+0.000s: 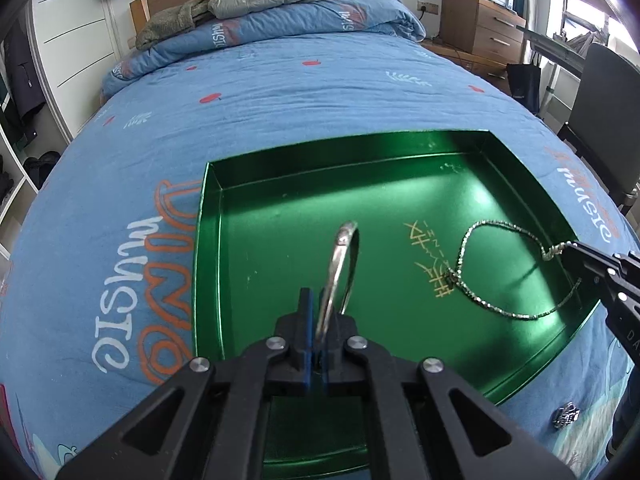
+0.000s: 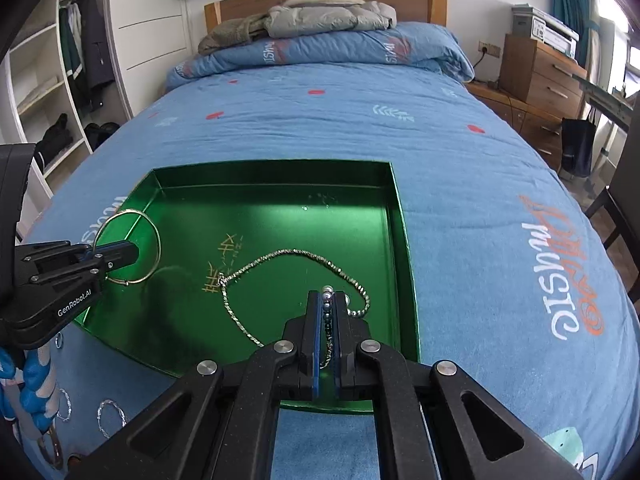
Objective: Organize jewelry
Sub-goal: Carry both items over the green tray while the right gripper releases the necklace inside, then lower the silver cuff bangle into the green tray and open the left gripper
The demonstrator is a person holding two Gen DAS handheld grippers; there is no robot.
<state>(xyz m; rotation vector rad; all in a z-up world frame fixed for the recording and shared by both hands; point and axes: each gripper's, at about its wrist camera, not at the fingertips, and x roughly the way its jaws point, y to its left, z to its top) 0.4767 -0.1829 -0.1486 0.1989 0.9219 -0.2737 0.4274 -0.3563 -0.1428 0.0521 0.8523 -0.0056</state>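
A green tray [image 1: 208, 240] [image 2: 404, 240] lies on the blue bedspread. My left gripper [image 1: 320, 300] [image 2: 134, 254] is shut on a thin silver bangle [image 1: 340, 264] [image 2: 154, 240], held upright above the tray's left part. My right gripper [image 2: 327, 296] [image 1: 570, 246] is shut on a beaded silver chain [image 2: 326, 304]. The rest of the chain [image 1: 464, 256] [image 2: 256, 268] loops across the tray floor over gold lettering.
A small silver charm [image 1: 566, 416] lies on the bedspread right of the tray. Several silver rings [image 2: 110, 418] lie on the bedspread at lower left. A folded duvet and jacket [image 2: 328, 20] sit at the head of the bed. A wooden dresser [image 2: 540, 76] stands at right.
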